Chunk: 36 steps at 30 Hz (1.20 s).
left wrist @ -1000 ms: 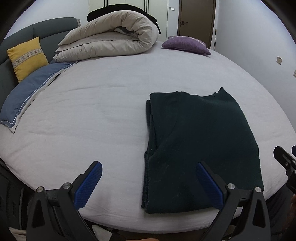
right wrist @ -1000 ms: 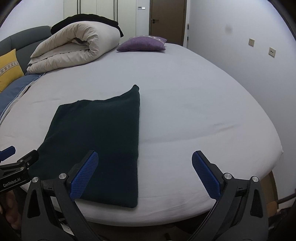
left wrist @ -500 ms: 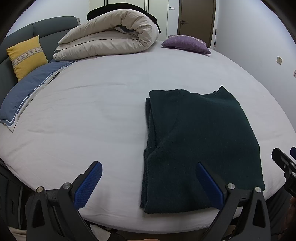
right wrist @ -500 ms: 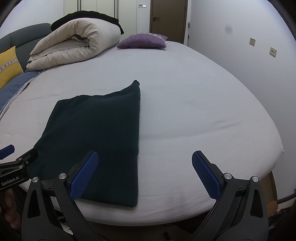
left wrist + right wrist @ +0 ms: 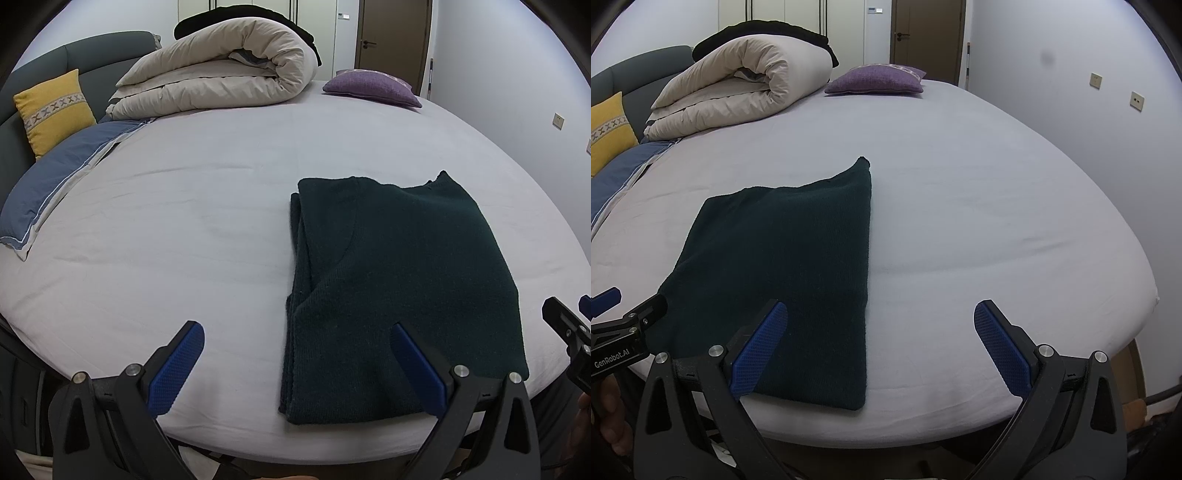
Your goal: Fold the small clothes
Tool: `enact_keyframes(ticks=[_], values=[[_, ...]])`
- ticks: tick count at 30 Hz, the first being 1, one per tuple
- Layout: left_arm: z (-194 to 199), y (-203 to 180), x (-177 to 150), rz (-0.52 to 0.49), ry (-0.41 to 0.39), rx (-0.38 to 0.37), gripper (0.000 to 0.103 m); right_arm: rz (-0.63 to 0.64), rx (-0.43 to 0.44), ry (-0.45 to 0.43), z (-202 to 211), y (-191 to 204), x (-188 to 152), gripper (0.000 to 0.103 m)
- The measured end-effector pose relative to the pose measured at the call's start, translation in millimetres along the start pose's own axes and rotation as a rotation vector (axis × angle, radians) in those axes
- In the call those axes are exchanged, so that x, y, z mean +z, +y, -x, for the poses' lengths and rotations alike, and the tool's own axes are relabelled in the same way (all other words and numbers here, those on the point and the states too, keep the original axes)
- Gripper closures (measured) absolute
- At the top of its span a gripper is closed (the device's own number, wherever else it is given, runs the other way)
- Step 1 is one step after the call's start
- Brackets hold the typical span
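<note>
Both spread wide, left gripper and right gripper risk snagging only the top layer of the dark green sweater at 12 o'clock.

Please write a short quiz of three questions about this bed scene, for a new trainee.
1. True or false: the left tongs are shut on the dark green garment.
2. Which cushion lies nearest the door: A yellow, B purple?
3. Fill in: the rolled beige duvet lies at the ____ end of the bed.

Key: 1 false, both tongs, right too, are open and hold nothing. 2 B. 3 far.
</note>
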<state>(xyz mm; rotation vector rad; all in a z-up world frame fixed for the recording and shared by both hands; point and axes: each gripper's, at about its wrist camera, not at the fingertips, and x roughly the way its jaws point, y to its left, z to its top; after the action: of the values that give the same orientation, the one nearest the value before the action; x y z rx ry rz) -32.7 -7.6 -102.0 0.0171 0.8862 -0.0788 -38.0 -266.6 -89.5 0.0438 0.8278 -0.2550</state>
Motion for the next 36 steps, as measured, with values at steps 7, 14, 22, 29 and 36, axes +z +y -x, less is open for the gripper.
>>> enact_keyframes(ticks=[7, 14, 22, 29, 36], values=[[0, 0, 0, 0.001, 0.0, -0.001, 0.0, -0.002, -0.001, 0.001, 0, 1, -1, 0.0], [1, -2, -1, 0.002, -0.001, -0.001, 0.0, -0.004, -0.001, 0.0, 0, 4, -2, 0.0], [0, -1, 0, -0.001, -0.001, -0.002, 0.0, -0.007, 0.0, 0.001, 1, 7, -5, 0.0], [0, -1, 0, -0.001, -0.002, -0.002, 0.0, -0.01, 0.0, 0.002, 1, 9, -6, 0.0], [0, -1, 0, -0.002, -0.001, -0.003, 0.0, -0.012, 0.001, 0.001, 2, 12, -8, 0.0]])
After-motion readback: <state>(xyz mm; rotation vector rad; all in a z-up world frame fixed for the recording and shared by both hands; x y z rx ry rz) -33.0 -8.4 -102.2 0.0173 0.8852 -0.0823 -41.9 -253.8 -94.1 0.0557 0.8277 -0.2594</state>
